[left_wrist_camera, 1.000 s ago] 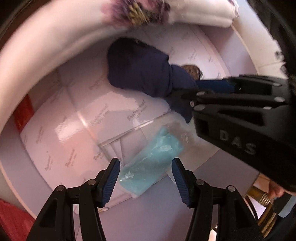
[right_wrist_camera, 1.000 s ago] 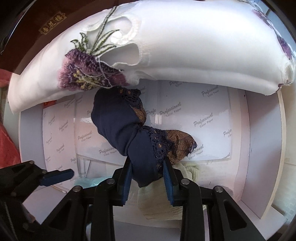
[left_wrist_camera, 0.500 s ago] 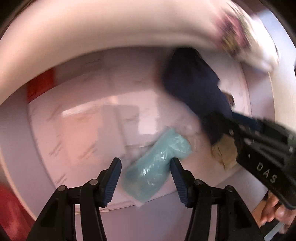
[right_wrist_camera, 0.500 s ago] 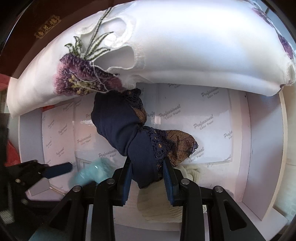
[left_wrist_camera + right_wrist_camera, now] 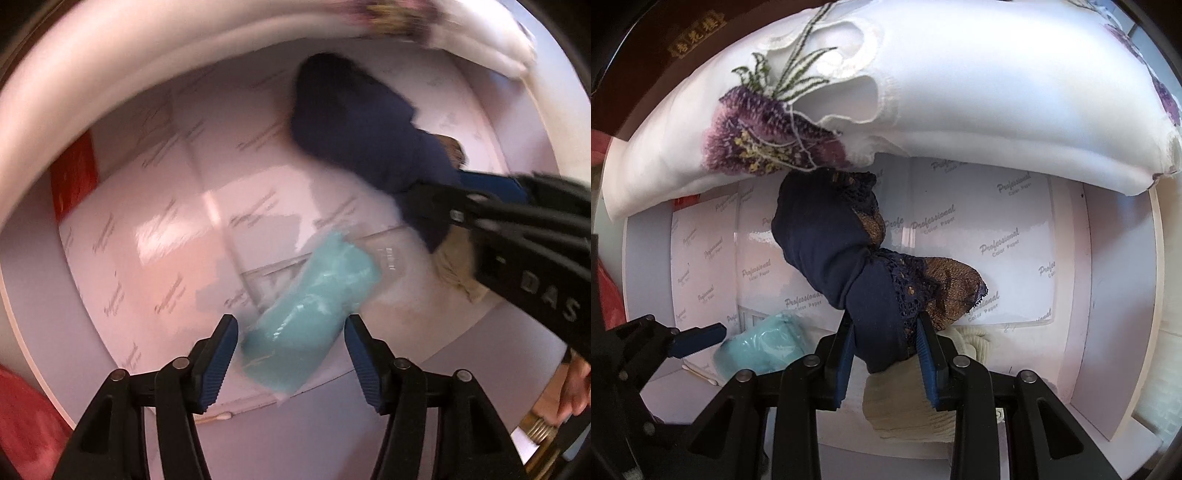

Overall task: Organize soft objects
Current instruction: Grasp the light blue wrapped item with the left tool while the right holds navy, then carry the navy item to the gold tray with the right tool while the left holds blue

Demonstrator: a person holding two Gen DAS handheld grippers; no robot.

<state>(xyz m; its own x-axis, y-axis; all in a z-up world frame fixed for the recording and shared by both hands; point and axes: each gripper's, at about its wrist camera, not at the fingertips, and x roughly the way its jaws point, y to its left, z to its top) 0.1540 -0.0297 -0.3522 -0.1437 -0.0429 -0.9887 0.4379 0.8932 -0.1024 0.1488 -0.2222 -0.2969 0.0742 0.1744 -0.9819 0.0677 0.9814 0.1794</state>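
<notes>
left tool [image 5: 290, 354]: black frame | blue ribbed pads | silver screws

left claw [image 5: 290, 334] open | teal pack [image 5: 314, 314] between tips (untouched) | navy cloth [image 5: 362, 136] beyond

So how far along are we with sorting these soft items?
Nothing looks finished yet. In hand: the right gripper is clamped on the navy lace garment, which trails onto the white paper-lined surface. The left gripper straddles the teal wrapped bundle, pads not touching. Left: the cream knit piece under the right gripper lies untouched.
</notes>
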